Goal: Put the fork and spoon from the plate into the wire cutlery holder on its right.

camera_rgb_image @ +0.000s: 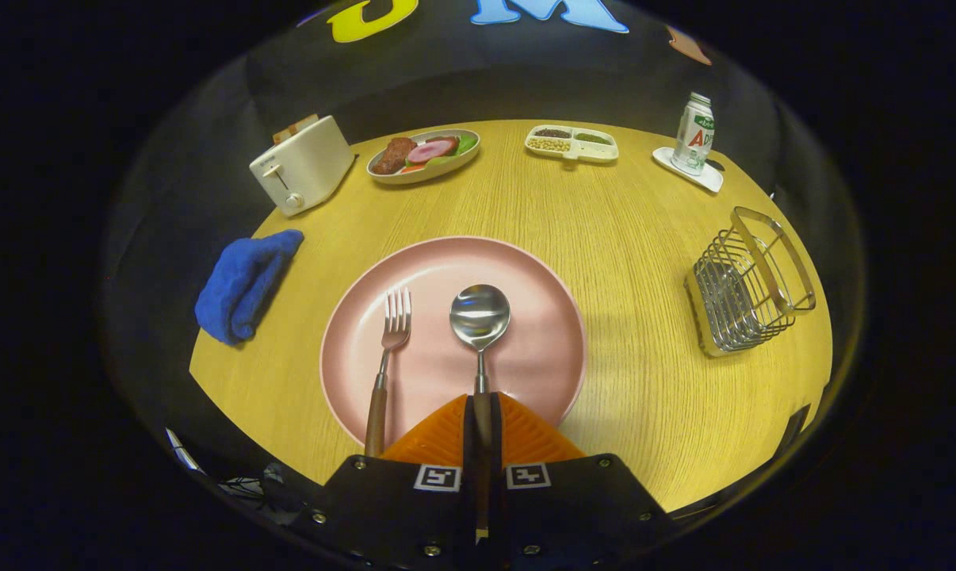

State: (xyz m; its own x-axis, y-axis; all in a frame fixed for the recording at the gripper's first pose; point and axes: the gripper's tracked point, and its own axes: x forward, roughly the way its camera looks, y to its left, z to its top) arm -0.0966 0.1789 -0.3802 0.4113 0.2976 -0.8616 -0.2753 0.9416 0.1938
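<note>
At lower centre, the hand-held gripper [482, 412] pinches the spoon [479, 333] handle on the pink plate [541, 317]; fork [387, 357] lies left, wire holder [747, 281] sits at right on the worktop [644, 238].

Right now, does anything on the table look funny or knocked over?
Yes: the wire cutlery holder right of the pink plate looks tilted, maybe an effect of the fisheye view. Nothing is spilled. The gripper is shut on the spoon; the fork lies beside it.

Fisheye close above plate [541, 277], forward-down
</note>
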